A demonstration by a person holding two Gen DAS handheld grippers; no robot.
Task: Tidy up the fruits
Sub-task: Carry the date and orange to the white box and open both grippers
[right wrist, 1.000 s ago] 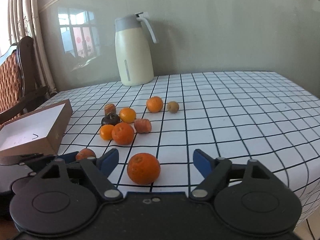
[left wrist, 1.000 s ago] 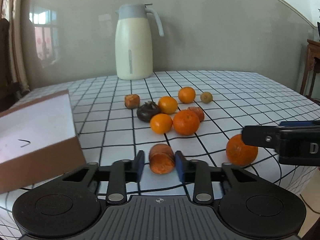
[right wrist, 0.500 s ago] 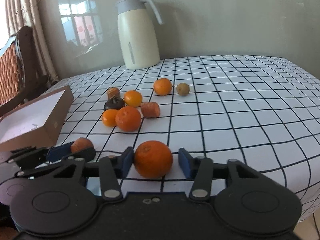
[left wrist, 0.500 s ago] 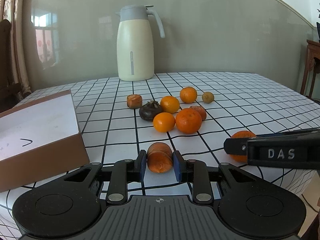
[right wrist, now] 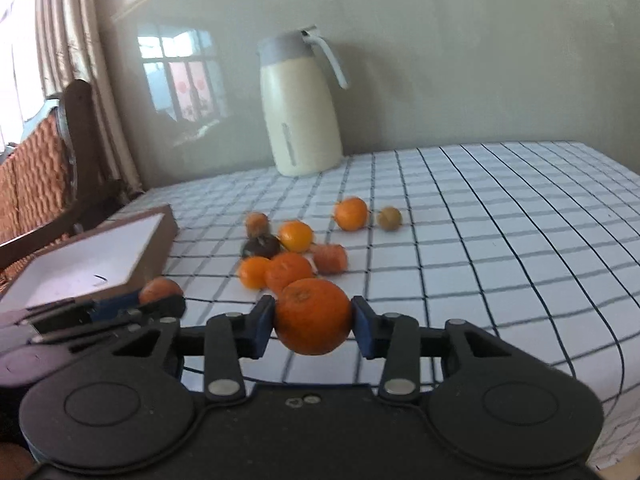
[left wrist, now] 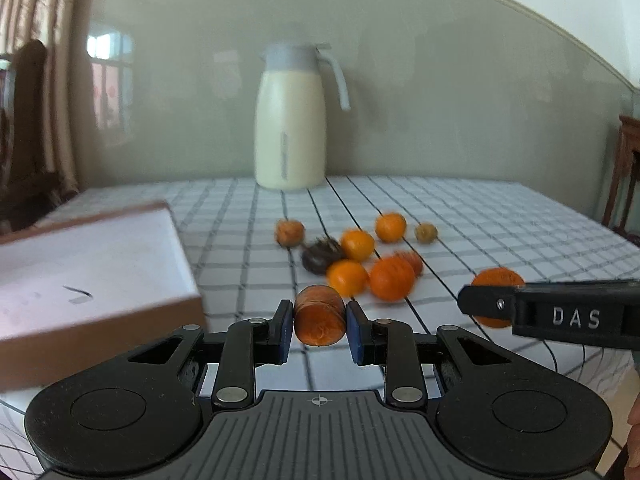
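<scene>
Left wrist view caught the left gripper (left wrist: 320,326) clamped on a stubby orange-brown fruit (left wrist: 319,315), blue pads (left wrist: 285,330) pressed flat against both its sides, the piece held dead centre just above the checked tablecloth (left wrist: 500,216). At ten o'clock from that grip sat the shallow cardboard box (left wrist: 92,276), white inside with a small dark mark, its brown wall facing the camera. Up at twelve o'clock the cream jug (left wrist: 291,120) with its grey lid stood upright at the far edge of the table. Between jug and gripper the loose fruit was bunched: a dark, nearly black fruit (left wrist: 320,256), bright oranges touching one another, and a small greenish-brown fruit (left wrist: 426,233) off alone at one o'clock; all of it was smeared by blur. Over at three o'clock the right gripper (left wrist: 486,306) came in sideways, an orange half hidden behind its black finger. Right wrist view settled that one: the jaws were squeezed onto a big orange (right wrist: 313,316), pads touching it left and right, the fruit filling the gap. At nine o'clock in that same view the other tool showed with its own orange-brown piece beside the box, a wooden chair (right wrist: 60,160) behind.
</scene>
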